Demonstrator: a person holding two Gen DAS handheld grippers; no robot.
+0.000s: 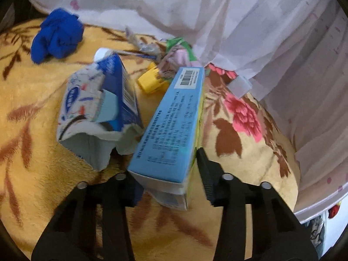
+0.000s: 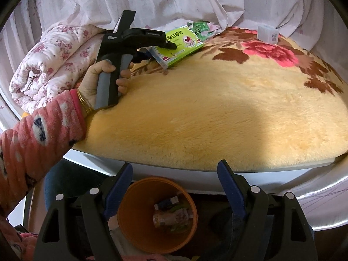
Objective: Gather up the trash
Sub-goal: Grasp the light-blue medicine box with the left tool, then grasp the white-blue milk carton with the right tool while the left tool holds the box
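one left gripper (image 1: pixel 167 174) clamps blue box (image 1: pixel 171 117); right gripper (image 2: pixel 175 187) open

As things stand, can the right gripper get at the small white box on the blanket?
Probably not without moving: the right gripper hangs open over the orange bin off the bed edge, and the small white box sits across the blanket. Nothing blocks the path.

Blanket (image 2: pixel 217 113): yellow plush, brown leaf and pink flower pattern. On it: long box (image 1: pixel 171 119), light blue face with barcode label, green side; torn carton (image 1: pixel 97 108), blue and white; small box (image 1: pixel 152 80), yellow; crumpled cloth (image 1: pixel 57 34), deep blue. Below blanket edge: bin (image 2: pixel 156 215), orange. Sleeve (image 2: pixel 39 134): pink, white dots.
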